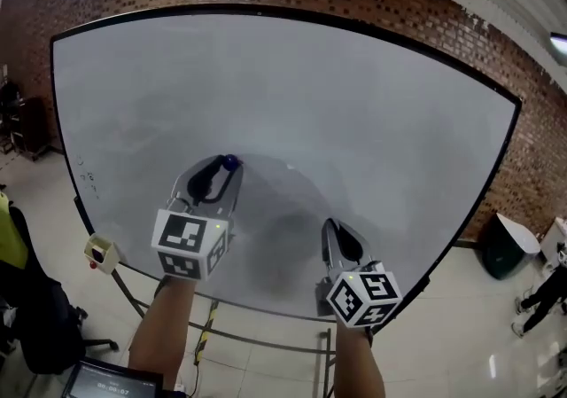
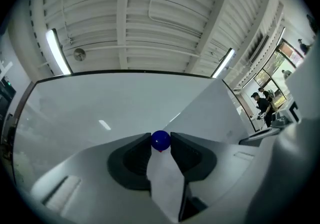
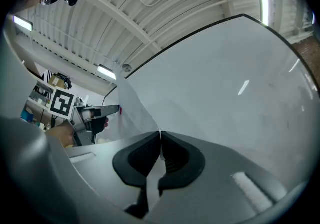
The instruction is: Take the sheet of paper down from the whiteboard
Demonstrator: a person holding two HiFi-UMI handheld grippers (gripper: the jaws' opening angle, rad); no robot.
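Sheet of paper (image 3: 131, 111) stretched between both grippers, just in front of the whiteboard's (image 1: 310, 95) lower middle.
The right gripper (image 3: 160, 135) is closed tight on one edge. The left gripper (image 1: 221, 167) is partly closed, clamping a blue magnet (image 2: 160, 140) along with the sheet.

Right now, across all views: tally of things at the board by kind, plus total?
left gripper and right gripper: 2
blue magnet: 1
sheet of paper: 1
whiteboard: 1
Total: 5
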